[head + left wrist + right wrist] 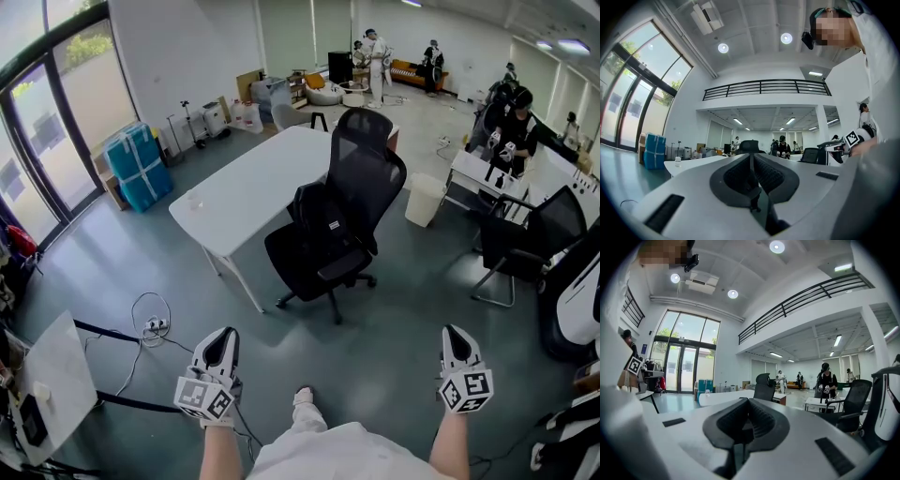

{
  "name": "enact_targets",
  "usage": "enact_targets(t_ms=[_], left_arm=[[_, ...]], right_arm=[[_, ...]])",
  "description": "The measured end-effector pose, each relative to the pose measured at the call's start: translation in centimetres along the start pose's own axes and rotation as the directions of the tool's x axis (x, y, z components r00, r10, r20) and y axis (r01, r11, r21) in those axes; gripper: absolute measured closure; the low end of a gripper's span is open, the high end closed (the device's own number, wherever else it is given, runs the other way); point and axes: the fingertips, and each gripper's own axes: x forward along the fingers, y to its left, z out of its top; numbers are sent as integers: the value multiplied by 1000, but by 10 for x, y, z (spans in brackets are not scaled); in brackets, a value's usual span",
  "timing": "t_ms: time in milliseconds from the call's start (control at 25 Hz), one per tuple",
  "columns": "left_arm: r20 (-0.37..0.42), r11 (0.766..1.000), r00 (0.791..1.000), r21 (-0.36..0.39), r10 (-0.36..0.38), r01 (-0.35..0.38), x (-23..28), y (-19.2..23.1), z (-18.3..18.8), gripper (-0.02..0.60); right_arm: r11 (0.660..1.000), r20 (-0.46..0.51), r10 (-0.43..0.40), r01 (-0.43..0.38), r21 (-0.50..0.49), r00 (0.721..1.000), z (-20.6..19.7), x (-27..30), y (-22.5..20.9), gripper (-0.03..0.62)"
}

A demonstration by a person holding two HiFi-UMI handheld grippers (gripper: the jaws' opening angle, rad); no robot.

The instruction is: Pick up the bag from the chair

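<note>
The black bag [323,230] sits on the seat of the chair [372,150], beside the white counter [246,192]. The left gripper [223,339] and the right gripper [454,337] are well apart from it, both with jaws pressed together and empty.

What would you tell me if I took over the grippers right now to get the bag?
Left gripper: fingers together, empty, held low, well short of the chair.
Right gripper: the same, fingers together, empty.
The black bag sits on the chair's seat, beside the white table.
Done: nothing yet.
Left: walk up, open the fingers, grip the bag and lift it off.
</note>
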Motion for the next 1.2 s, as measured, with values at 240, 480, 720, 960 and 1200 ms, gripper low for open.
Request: enact_targets(t_ms=[240, 480, 720, 960, 1200], left_arm=[[0, 1000, 1000, -23, 10, -10, 29, 40, -6, 538], [14, 1000, 1000, -23, -2, 2, 70, 77, 0, 538], [31, 1000, 999, -14, -27, 28, 106, 112, 6, 538], [41, 998, 998, -24, -49, 50, 124, 145, 6, 538], [40, 997, 997, -47, -66, 67, 138, 160, -2, 538]], right_arm=[[1000, -15, 12, -12, -18, 1000, 7, 48, 14, 575], [999, -20, 20, -21, -46, 1000, 18, 104, 25, 574], [998, -18, 14, -16, -63, 1000, 29, 147, 39, 575], [998, -21, -15, 14, -61, 1000, 35, 168, 50, 576], [998, -43, -29, 27, -51, 999, 26, 179, 57, 574]])
